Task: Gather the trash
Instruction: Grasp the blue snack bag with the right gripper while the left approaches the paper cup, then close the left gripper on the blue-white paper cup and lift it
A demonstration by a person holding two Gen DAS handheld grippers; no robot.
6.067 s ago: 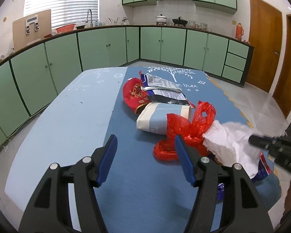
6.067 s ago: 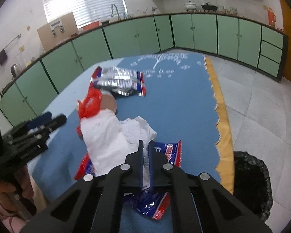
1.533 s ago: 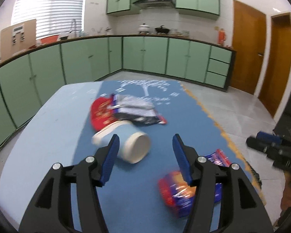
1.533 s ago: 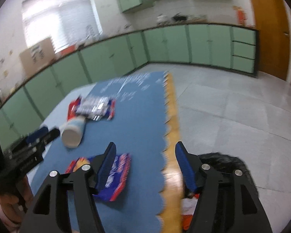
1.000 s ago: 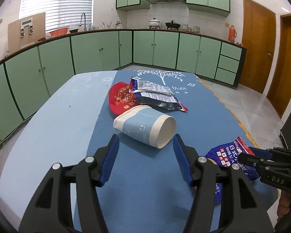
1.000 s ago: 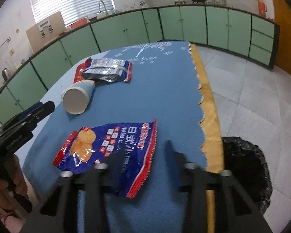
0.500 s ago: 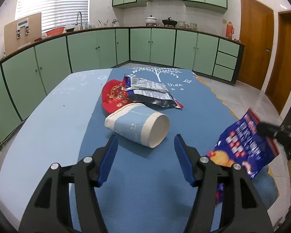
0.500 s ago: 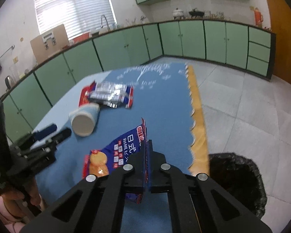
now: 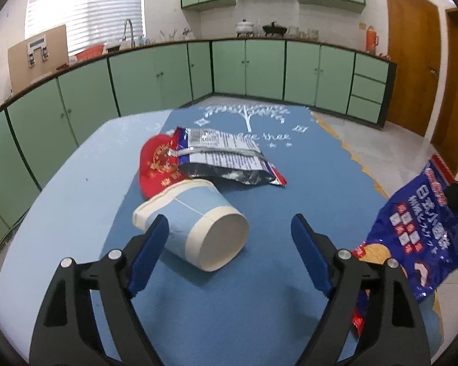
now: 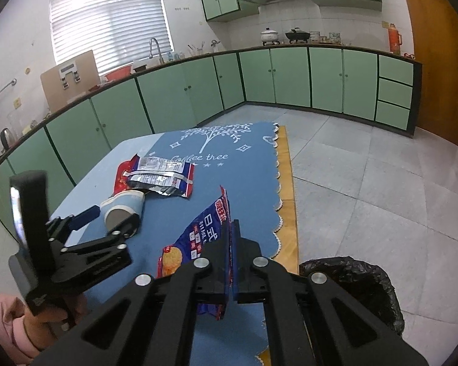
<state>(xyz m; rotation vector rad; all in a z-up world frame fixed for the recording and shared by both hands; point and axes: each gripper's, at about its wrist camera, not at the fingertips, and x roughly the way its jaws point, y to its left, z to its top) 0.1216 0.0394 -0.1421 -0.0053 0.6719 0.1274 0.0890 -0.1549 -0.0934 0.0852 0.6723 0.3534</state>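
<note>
My right gripper [image 10: 231, 231] is shut on a blue snack bag [image 10: 198, 238] and holds it in the air over the table's right edge; the bag also shows at the right of the left wrist view [image 9: 418, 231]. My left gripper [image 9: 229, 244] is open and empty, its fingers on either side of a light blue paper cup [image 9: 195, 222] that lies on its side on the blue mat [image 9: 305, 189]. Behind the cup lie a red wrapper [image 9: 158, 164] and a silver snack bag [image 9: 226, 158]. A bin with a black liner [image 10: 357, 286] stands on the floor below my right gripper.
The table [image 9: 76, 189] is light blue, with the mat over its right half. Green cabinets [image 9: 155, 79] run along the far walls. Tiled floor [image 10: 381, 183] lies to the right of the table. A wooden door [image 9: 412, 73] is at the far right.
My right gripper has lifted the blue snack bag higher and to the right. My left gripper has moved closer to the paper cup, still open.
</note>
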